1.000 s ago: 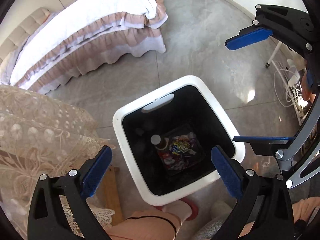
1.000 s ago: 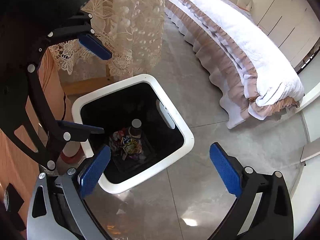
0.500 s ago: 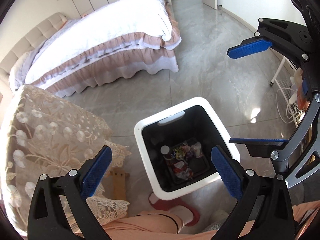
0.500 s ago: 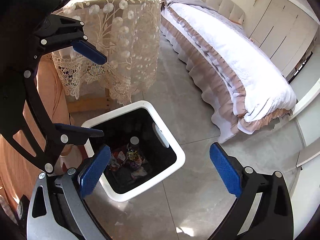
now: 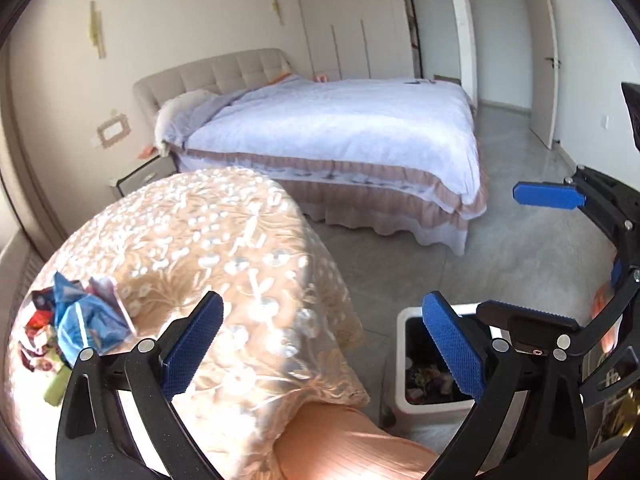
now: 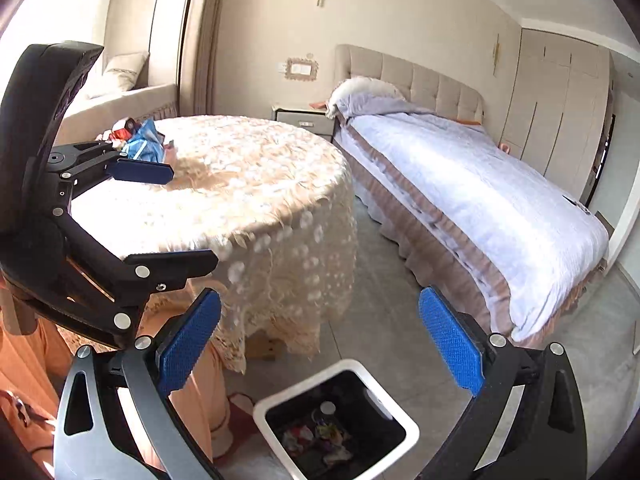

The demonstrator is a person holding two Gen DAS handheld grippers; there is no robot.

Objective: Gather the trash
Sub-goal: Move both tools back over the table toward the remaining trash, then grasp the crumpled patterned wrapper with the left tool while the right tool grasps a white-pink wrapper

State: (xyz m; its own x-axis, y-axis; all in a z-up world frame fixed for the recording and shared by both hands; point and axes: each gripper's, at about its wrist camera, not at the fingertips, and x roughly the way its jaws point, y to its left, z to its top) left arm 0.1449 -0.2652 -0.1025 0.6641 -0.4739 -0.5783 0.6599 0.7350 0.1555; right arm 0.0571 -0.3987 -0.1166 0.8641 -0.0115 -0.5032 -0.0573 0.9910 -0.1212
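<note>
Half a second ago both cameras looked down into the white trash bin; now both are tipped up to take in the room, and the bin has slid to the lower edge of each view. The left gripper [image 5: 320,344] has its blue pads spread wide with nothing between them, and the right gripper [image 6: 320,342] is likewise wide apart and empty. The left wrist view shows the trash bin [image 5: 404,396] on the grey floor beside the round table [image 5: 224,248] with its lace cloth, and it shows the remaining trash pile [image 5: 76,328] close up at the table's left edge: a crumpled blue wrapper, red and patterned packets, and a pale green piece whose kind is unclear. The right wrist view shows that pile [image 6: 140,140] only small, at the far side of the table behind the left gripper's upper finger, but it looks straight into the trash bin [image 6: 400,420], where colourful wrappers and a round white cap lie at the bottom. The bed [image 6: 480,184] fills the right of that view. In the left view the bin's contents are mostly hidden behind the gripper's right pad, and the person's peach-clad leg [image 5: 352,444] is cut off at the bottom.
</note>
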